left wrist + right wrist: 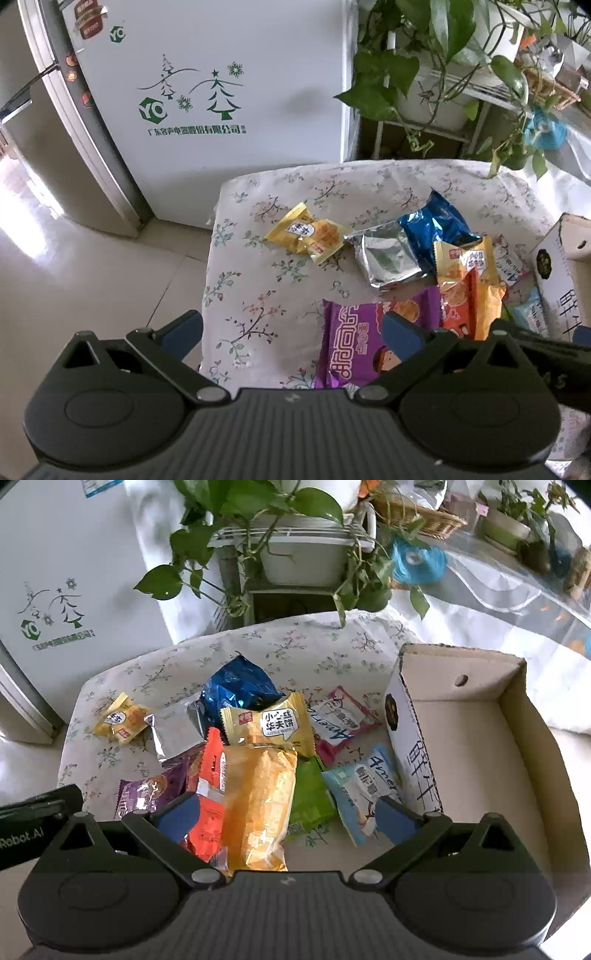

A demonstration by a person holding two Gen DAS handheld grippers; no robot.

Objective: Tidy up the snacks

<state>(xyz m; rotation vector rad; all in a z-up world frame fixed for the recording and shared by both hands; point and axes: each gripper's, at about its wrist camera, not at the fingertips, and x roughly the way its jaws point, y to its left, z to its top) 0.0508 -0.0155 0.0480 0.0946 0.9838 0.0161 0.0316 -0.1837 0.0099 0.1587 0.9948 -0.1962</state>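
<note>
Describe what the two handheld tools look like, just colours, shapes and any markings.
Both look alike: the left tool and right tool have matte black ribbed bodies, two rounded black housings, black linkage arms with silver pivot pins, and blue pads. White lettering ending in "Robot.AI" shows on the left tool's side in the right wrist view. No cables visible.

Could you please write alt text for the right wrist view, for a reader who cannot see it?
The open right gripper hovers over a pile of snack packets on a floral cloth, its jaws either side of a large orange packet. An open cardboard box, apparently with nothing in it, stands to the right. A potted plant and a white fridge stand behind.
</note>
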